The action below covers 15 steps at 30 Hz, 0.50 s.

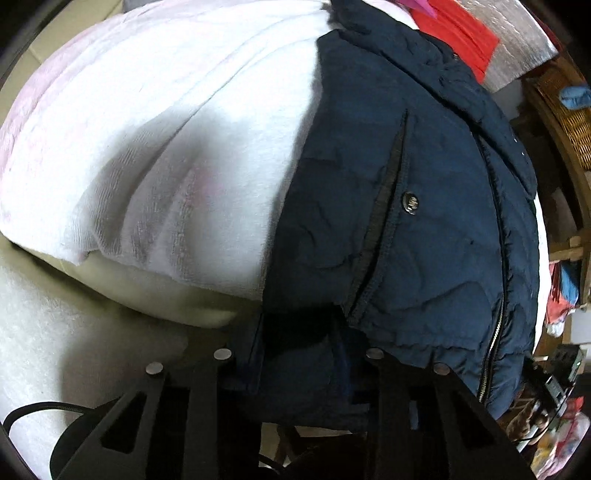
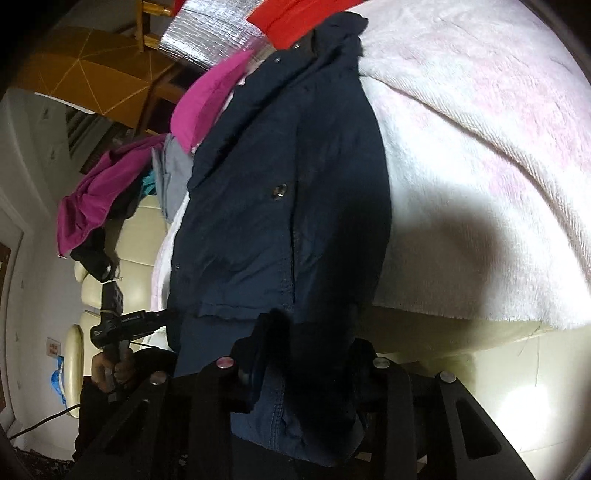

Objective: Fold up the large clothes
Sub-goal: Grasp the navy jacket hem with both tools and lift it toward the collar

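Note:
A navy padded jacket (image 1: 406, 221) with a snap button and a zip lies on a white and pink fleece blanket (image 1: 166, 110) spread over a cream sofa. My left gripper (image 1: 299, 356) is shut on the jacket's lower hem, whose dark fabric fills the gap between its fingers. In the right wrist view the same jacket (image 2: 277, 166) runs up the middle, and my right gripper (image 2: 303, 363) is shut on a bunched part of its hem. The left gripper (image 2: 162, 317) also shows there, held by a hand (image 2: 114, 369), its tips at the jacket's other bottom corner.
At the jacket's collar end lie a red cloth (image 1: 461, 29), a silver foil mat (image 1: 517, 48) and magenta garments (image 2: 207, 99). A grey garment (image 2: 173, 177) lies beside them. A wicker chair (image 1: 569, 122) stands at the right. Cream sofa cushion (image 2: 498, 369) shows under the blanket.

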Available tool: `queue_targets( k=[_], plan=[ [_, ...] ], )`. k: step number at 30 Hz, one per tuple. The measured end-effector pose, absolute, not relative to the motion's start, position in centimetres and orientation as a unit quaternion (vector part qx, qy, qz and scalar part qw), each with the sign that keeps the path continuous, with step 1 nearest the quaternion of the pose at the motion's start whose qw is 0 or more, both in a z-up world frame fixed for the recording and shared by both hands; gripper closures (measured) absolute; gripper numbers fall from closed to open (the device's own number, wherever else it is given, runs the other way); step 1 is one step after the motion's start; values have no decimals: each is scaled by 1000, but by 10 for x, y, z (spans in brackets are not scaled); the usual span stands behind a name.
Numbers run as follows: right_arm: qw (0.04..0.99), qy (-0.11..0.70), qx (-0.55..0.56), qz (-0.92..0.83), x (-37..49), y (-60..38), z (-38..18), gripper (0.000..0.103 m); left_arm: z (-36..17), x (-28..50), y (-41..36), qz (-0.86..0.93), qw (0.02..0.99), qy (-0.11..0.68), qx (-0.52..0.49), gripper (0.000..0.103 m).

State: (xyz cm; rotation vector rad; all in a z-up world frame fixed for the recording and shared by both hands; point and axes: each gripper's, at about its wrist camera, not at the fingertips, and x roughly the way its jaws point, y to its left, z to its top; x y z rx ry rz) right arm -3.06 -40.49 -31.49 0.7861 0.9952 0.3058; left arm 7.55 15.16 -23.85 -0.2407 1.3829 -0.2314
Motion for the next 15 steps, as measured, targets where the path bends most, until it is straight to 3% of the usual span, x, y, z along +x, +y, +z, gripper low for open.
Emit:
queue_targets(
  k=[1,2,5,6,7,8,10,12,15],
  plan=[
    [790,467,374,137,-30,-405,-319,62,-241,76,153,-101,754,639,-111,45],
    [788,467,378,135,-30,-405,-321,56,-244,78,154,-93,751,644,-109,39],
    [790,469,372,133,-28,-401,-318,53,-247,77,148,-102,749,647,-101,38],
    [795,468,364,132,-28,-399,-315,53,-246,77,145,-109,749,646,-105,40],
    [802,463,355,130,-29,-397,-310,65,-244,76,143,-118,751,640,-108,59],
    [808,459,346,129,-31,-395,-304,75,-244,74,141,-122,754,638,-101,69],
    [830,435,324,128,-36,-393,-284,83,-241,70,130,-129,759,632,-89,84],
    [852,394,317,139,-42,-394,-259,85,-234,69,129,-140,762,625,-97,91],
    [860,369,315,156,-43,-397,-240,85,-214,63,128,-168,774,600,-110,92]
  ],
)
